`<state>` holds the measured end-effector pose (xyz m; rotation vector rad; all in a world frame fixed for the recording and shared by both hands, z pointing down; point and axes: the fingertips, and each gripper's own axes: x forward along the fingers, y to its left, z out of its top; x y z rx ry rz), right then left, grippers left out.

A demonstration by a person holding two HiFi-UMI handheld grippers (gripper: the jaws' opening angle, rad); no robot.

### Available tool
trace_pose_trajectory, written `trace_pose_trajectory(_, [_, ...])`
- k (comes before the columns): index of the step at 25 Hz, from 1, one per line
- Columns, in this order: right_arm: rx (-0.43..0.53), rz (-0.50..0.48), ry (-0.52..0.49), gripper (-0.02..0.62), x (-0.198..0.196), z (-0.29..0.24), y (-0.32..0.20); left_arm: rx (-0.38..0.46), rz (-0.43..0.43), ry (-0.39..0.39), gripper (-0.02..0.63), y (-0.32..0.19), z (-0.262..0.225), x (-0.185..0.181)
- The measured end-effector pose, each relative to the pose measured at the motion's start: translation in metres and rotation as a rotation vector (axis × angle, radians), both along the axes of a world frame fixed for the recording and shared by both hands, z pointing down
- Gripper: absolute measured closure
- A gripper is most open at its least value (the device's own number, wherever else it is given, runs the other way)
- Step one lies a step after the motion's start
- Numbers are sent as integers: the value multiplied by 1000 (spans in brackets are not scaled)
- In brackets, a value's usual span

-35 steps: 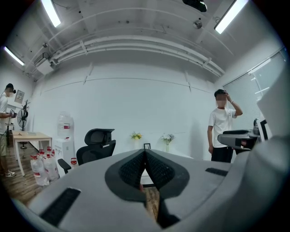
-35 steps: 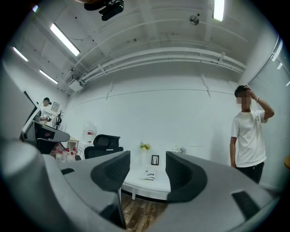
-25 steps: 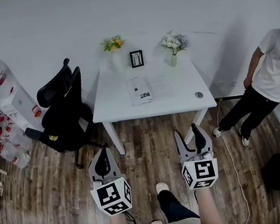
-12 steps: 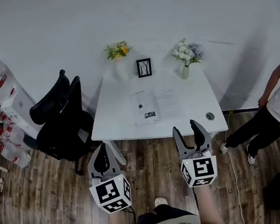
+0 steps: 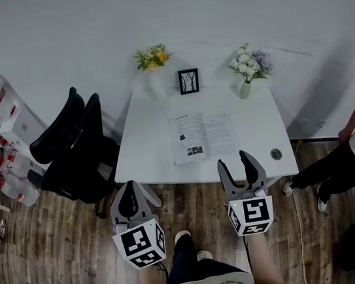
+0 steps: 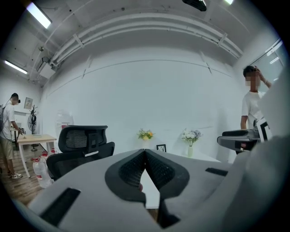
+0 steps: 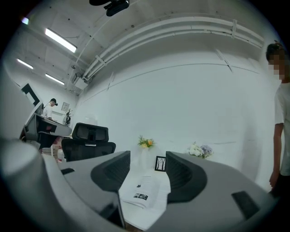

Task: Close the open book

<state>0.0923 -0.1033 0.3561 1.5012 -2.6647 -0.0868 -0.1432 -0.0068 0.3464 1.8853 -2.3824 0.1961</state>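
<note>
While the open book lies flat on the worktop, well ahead, I judge this the approach: right hand-held gripper jaws apart, left hand-held gripper pressed together, both empty; next, reach a cover edge.

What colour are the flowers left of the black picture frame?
Yellow-orange flowers with green leaves; head view shows them best.
</note>
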Motion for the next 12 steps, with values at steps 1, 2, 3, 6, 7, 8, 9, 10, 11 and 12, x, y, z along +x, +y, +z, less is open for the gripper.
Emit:
trace_pose_trajectory(1, [-5,1,3,357,-3,3,-6,-3,2,1,583,-7,2,-3])
trace_pose_trajectory(2, [-10,4,7,357,-7,6,-13,-5,5,2,583,-14,5,-6])
trace_pose_trajectory(3, [-14,6,10,357,-11,9,-20,-7,10,4,583,-22,7,-10])
trace_pose_trajectory(6, [-22,11,25,357,-26,16,-41,-14,30,10,583,-49,14,-23])
trace_pose_trajectory(7, [-22,15,32,357,-31,17,-49,-15,39,12,583,-58,16,-28])
trace_pose_trajectory(8, [-22,20,38,357,-37,18,-56,-16,48,15,582,-67,17,-33])
trace_pose_trajectory(9, [-22,26,42,357,-43,18,-64,-16,56,17,583,-77,18,-39])
trace_pose_trajectory(10, [-22,32,45,357,-48,19,-72,-16,64,20,583,-86,19,-45])
trace_pose_trajectory(11, [-23,39,49,357,-54,20,-79,-18,72,21,583,-95,20,-50])
trace_pose_trajectory(12, [-25,45,53,359,-59,21,-87,-21,79,22,583,-104,21,-56])
